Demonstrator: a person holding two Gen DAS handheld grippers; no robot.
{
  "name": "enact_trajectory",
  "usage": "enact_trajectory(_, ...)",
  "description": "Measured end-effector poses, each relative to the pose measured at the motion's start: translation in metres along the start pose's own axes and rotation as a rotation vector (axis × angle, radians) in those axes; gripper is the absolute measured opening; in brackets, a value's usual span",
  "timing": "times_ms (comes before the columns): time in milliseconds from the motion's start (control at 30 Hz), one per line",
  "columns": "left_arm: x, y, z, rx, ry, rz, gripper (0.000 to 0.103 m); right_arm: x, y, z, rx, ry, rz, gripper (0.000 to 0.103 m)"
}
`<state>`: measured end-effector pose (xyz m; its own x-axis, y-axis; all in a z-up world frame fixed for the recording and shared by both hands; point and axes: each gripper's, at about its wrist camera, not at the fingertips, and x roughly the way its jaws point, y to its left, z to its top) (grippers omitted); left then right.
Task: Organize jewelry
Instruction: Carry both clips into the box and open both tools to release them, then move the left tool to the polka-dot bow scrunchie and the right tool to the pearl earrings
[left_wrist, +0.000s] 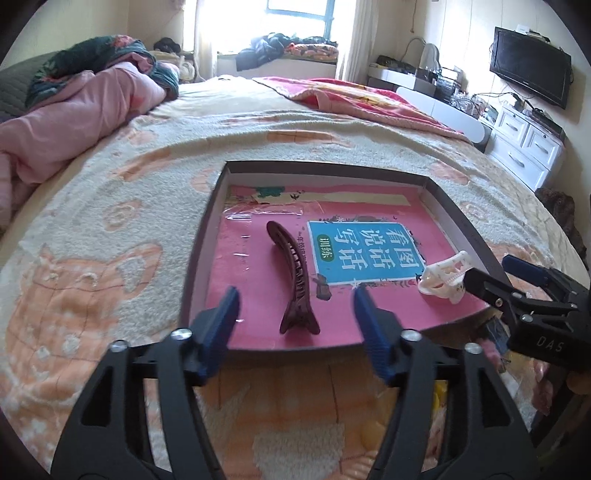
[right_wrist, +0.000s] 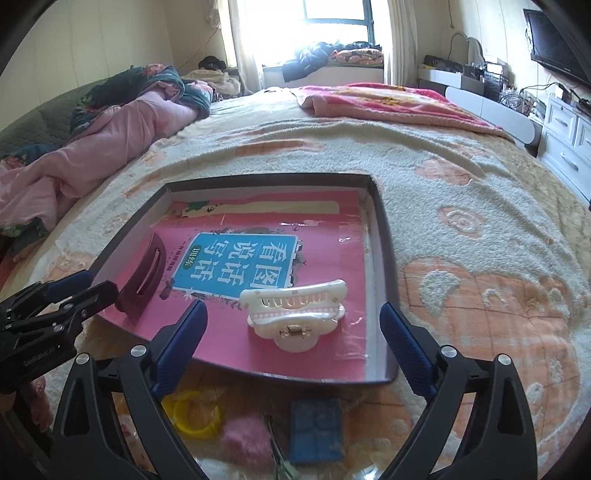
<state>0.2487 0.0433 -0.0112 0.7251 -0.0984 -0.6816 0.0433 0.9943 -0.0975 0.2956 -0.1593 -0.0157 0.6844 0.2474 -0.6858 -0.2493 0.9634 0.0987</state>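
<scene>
1. Left wrist view: the left gripper (left_wrist: 295, 302), black arms with blue ribbed pads, stands spread. Nothing is pinched between its pads.
2. A long dark-brown plastic hair clip (left_wrist: 293, 282) lies flat inside a shallow dark-walled cardboard tray (left_wrist: 469, 229). The clip sits in line with the gap between the left pads, touching neither.
3. The tray rests on a cream and orange patterned fleece blanket (left_wrist: 110, 221) covering the bed. Its floor is covered by a pink booklet with a blue title panel (left_wrist: 362, 251), under clear film.
4. A white plastic claw clip (left_wrist: 445, 278) lies near the tray's right wall. The right gripper (left_wrist: 491, 280) enters from the right edge; one of its fingers is just beside the white clip, and contact cannot be told here.
5. Right wrist view: the right gripper (right_wrist: 293, 332) is spread wide. The white plastic claw clip (right_wrist: 295, 317) sits on the pink booklet (right_wrist: 236, 266) between the pads, clear of both.
6. The dark-brown clip (right_wrist: 142, 280) lies at the left side of the tray (right_wrist: 388, 258), near the left gripper (right_wrist: 92, 288), which comes in from the left edge.
7. On the blanket (right_wrist: 480, 221), on the near side of the tray: a yellow plastic ring (right_wrist: 194, 411), a pink fluffy item (right_wrist: 245, 437), and a blue rectangular block (right_wrist: 316, 430), all blurred.
</scene>
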Motion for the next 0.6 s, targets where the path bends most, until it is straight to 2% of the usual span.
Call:
enact_trajectory(67, -0.007, 0.0, -0.003, -0.006, -0.014, 0.002, 0.077, -0.008, -0.001, -0.002, -0.005, -0.014, -0.001, 0.093)
enact_trajectory(133, -0.015, 0.0, -0.005, -0.011, -0.03, -0.001, 0.086, -0.016, -0.003, -0.004, -0.004, -0.027, 0.001, 0.093)
enact_trajectory(267, -0.031, -0.004, -0.011, -0.016, -0.053, -0.015, 0.092, -0.034, -0.006, -0.01, -0.001, -0.047, 0.0, 0.094)
enact_trajectory(600, -0.063, -0.02, -0.029, -0.004, -0.08, -0.065, 0.092, -0.07, -0.012, -0.03, 0.001, -0.061, 0.011, 0.094)
